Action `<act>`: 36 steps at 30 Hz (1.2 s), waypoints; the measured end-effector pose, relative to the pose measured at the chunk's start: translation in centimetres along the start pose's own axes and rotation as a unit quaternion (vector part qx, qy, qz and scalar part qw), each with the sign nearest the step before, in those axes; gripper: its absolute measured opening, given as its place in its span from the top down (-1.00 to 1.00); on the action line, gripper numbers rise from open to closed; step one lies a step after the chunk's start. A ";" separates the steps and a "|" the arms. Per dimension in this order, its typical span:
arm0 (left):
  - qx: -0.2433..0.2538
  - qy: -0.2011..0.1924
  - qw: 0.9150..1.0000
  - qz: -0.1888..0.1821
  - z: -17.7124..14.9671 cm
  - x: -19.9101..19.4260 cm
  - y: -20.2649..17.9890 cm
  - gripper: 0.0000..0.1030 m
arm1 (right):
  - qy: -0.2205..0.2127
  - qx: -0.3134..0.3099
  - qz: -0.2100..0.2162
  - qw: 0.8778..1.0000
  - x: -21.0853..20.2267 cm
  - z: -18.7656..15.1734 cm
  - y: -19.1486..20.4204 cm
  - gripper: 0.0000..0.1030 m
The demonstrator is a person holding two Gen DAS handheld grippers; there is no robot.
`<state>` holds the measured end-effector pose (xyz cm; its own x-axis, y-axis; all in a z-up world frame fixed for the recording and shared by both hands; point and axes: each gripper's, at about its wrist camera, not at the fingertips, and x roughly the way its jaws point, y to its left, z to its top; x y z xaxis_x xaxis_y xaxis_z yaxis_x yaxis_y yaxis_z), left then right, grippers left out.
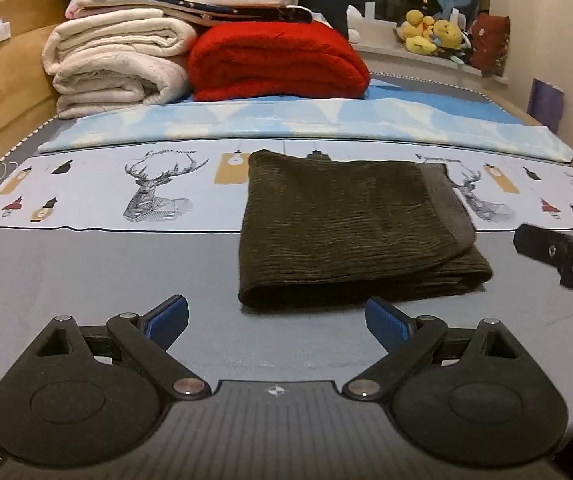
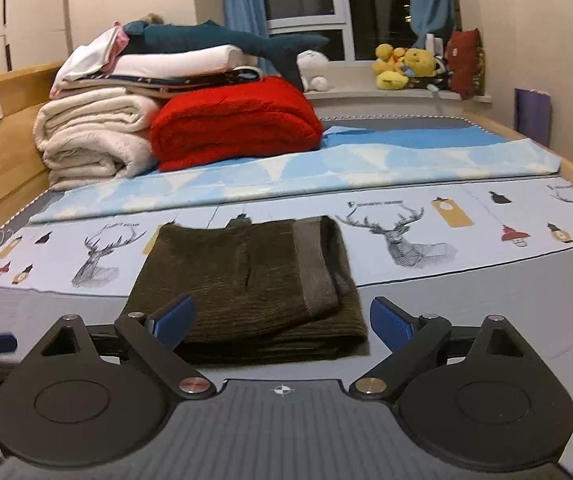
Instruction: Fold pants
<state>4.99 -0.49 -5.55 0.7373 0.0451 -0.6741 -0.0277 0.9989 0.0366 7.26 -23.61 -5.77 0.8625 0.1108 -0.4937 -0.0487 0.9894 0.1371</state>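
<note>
1. The left gripper [image 1: 276, 318] has its jaws spread wide, and nothing is between the blue pads [image 1: 174, 314]; below them is only the grey sheet [image 1: 86, 272].
2. The right gripper [image 2: 282, 320] also has its jaws wide apart. The near edge of the pants [image 2: 246, 280] shows between its fingers, but the pads do not press on the cloth.
3. The pants [image 1: 338, 224] are dark olive and lie folded into a flat, thick rectangle on the bed, partly on the grey sheet and partly on the pale sheet printed with deer [image 1: 154, 188]. A lighter ribbed band, maybe the waistband, lies on top at the right side.
4. In the left wrist view, the right gripper [image 1: 558, 258] shows at the right edge, near the pants but apart from them.
5. Behind the pants lies a light blue blanket [image 2: 326, 168], then a red blanket [image 2: 234, 124] beside a pile of cream folded blankets [image 2: 90, 136].
6. Yellow plush toys [image 2: 402, 66] sit on the windowsill.
</note>
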 end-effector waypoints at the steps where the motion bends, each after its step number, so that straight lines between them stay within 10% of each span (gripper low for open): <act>1: -0.002 0.007 1.000 0.002 -0.2 0.4 0.1 -0.89 | 0.006 -0.005 0.002 1.000 0.3 -0.1 0.2 -0.83; 36: -0.024 0.024 0.999 -0.001 0.8 3.8 -1.7 -0.89 | 0.047 -0.064 0.018 0.997 2.9 -0.9 0.7 -0.83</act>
<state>8.39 -2.06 -7.57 0.7038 0.0425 -0.7091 -0.0589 0.9983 0.0014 9.30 -22.54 -7.93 0.8083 0.1480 -0.5699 -0.1470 0.9880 0.0480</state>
